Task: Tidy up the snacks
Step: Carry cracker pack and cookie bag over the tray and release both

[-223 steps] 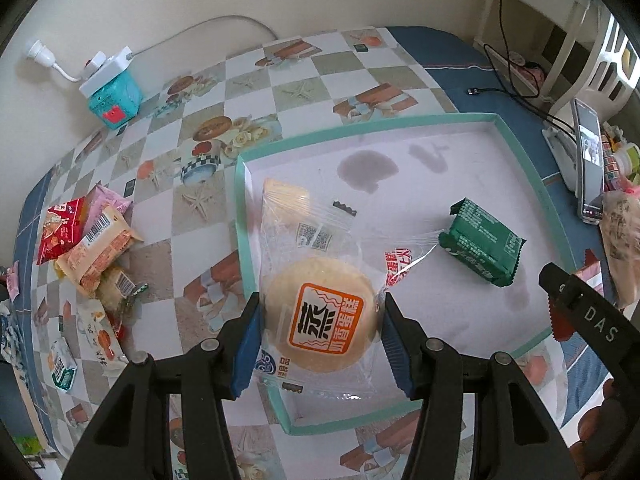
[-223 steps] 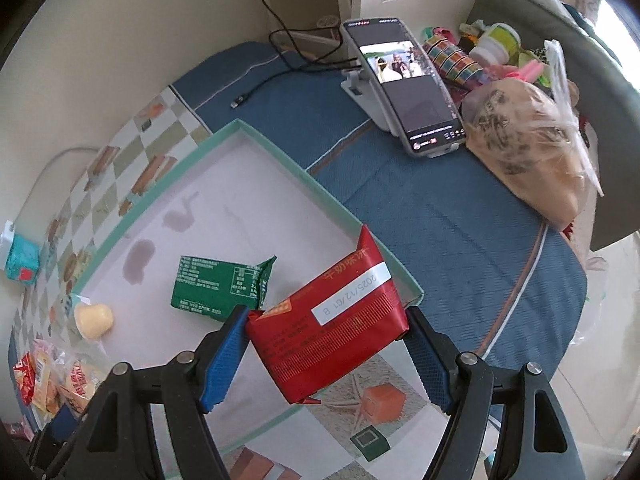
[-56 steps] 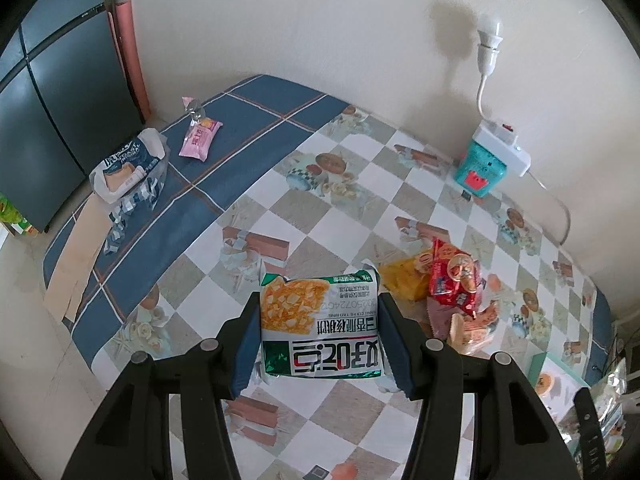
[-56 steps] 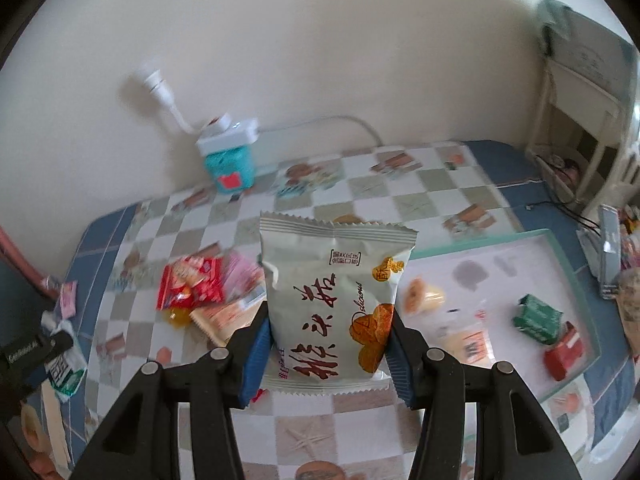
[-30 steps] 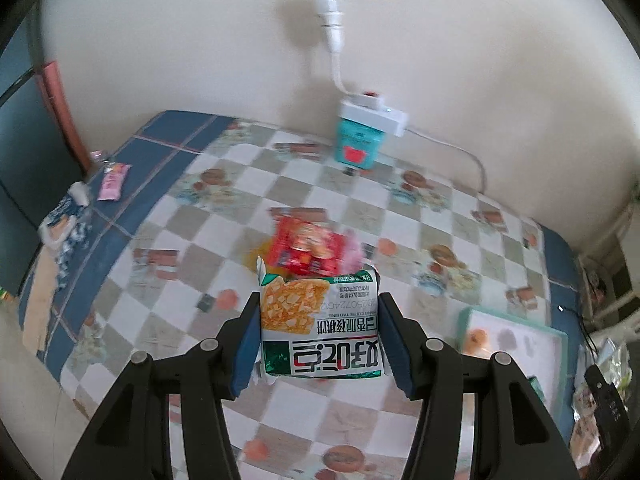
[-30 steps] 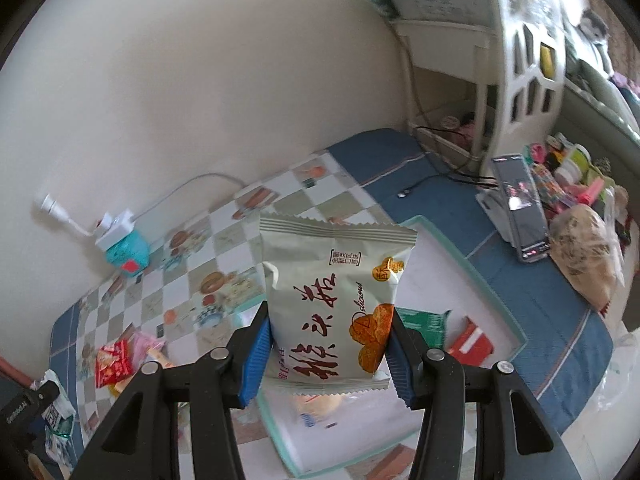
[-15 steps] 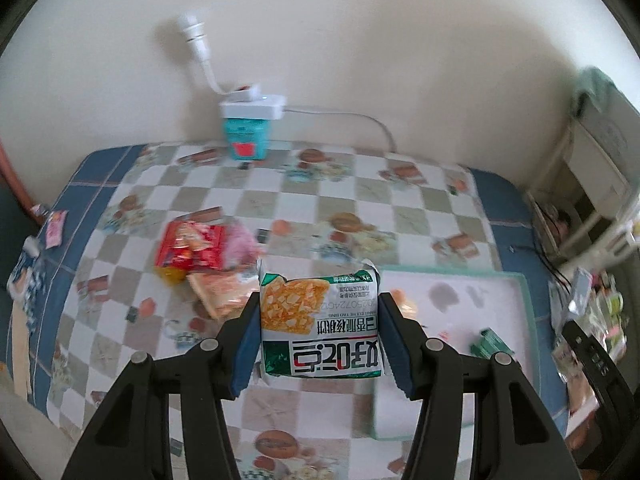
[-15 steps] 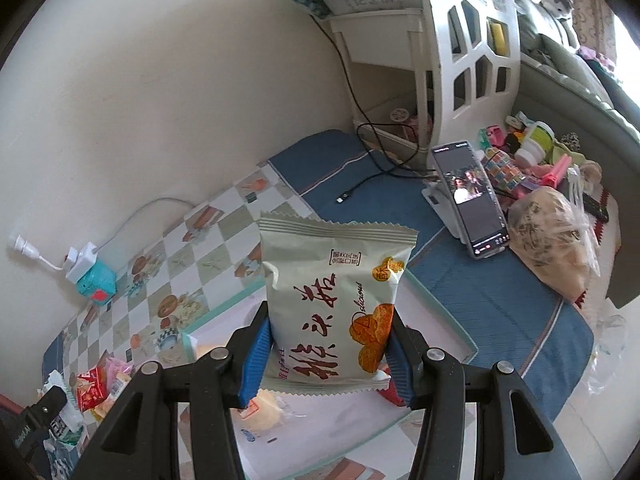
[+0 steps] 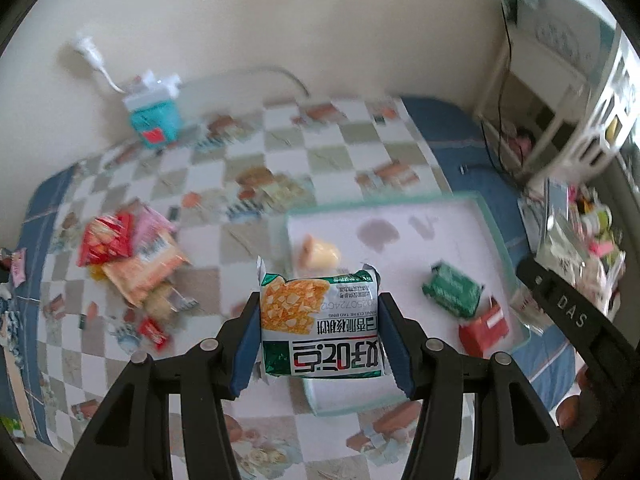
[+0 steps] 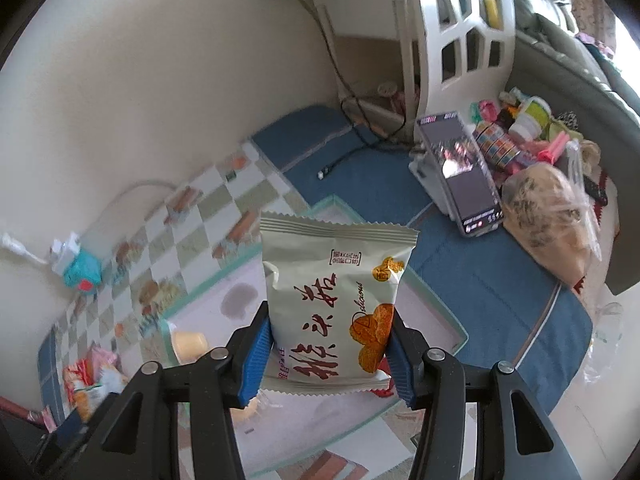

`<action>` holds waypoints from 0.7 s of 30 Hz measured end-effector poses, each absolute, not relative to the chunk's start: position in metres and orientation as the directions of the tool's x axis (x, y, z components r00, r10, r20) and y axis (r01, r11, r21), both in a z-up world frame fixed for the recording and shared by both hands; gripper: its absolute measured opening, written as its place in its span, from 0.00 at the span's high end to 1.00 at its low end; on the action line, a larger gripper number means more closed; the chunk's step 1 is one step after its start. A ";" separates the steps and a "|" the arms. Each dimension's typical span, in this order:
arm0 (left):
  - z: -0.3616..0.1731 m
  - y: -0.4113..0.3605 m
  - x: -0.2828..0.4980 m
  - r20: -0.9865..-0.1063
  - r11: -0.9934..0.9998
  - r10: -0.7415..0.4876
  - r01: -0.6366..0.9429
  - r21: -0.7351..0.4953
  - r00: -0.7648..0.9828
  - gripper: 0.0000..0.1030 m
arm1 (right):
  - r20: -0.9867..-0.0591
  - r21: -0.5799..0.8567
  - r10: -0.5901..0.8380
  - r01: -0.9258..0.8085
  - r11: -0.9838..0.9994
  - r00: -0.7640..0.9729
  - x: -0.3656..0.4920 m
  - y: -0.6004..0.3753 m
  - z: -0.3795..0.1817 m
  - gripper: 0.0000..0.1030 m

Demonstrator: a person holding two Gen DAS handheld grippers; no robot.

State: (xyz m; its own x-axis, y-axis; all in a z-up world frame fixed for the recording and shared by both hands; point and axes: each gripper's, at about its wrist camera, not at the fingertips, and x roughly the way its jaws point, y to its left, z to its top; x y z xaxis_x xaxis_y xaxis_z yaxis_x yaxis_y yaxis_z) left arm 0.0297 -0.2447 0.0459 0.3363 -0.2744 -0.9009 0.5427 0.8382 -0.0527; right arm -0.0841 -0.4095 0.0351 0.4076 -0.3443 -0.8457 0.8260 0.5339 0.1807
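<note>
My left gripper (image 9: 320,340) is shut on a green and white snack packet (image 9: 320,322) and holds it above the near left part of the teal-rimmed tray (image 9: 498,236). In the tray lie a yellow bun packet (image 9: 320,254), a green packet (image 9: 452,290) and a red packet (image 9: 482,330). My right gripper (image 10: 326,350) is shut on a cream snack bag (image 10: 332,300) with red writing, held upright above the same tray (image 10: 436,296). A pile of loose snacks (image 9: 128,252) lies on the checkered cloth left of the tray.
A teal power strip box (image 9: 154,122) stands by the wall. A phone on a stand (image 10: 460,172), a plastic bag (image 10: 552,224) and small clutter sit right of the tray. A white shelf (image 10: 452,28) stands behind. The right gripper's black body (image 9: 568,312) shows at the right.
Both grippers have swung right and closer to the tray, each still holding its packet. The tray now lies below both packets, and the loose pile has slid to the left.
</note>
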 end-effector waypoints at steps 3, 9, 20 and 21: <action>0.021 -0.256 0.026 -0.931 0.826 -0.249 0.560 -0.061 0.266 0.44 | -0.865 0.170 -0.319 0.824 0.540 0.388 -0.082 -0.411 0.025 0.46; -0.016 -0.271 0.018 -0.964 0.813 -0.190 0.581 -0.048 0.187 0.44 | -0.904 0.146 -0.267 0.828 0.542 0.334 -0.077 -0.414 -0.001 0.46; -0.051 -0.288 0.002 -0.981 0.779 -0.112 0.627 0.010 0.155 0.44 | -0.942 0.140 -0.184 0.826 0.545 0.281 -0.072 -0.414 -0.038 0.46; -0.050 -0.289 0.002 -0.981 0.778 -0.114 0.629 0.011 0.159 0.44 | -0.942 0.140 -0.182 0.826 0.546 0.280 -0.071 -0.414 -0.039 0.46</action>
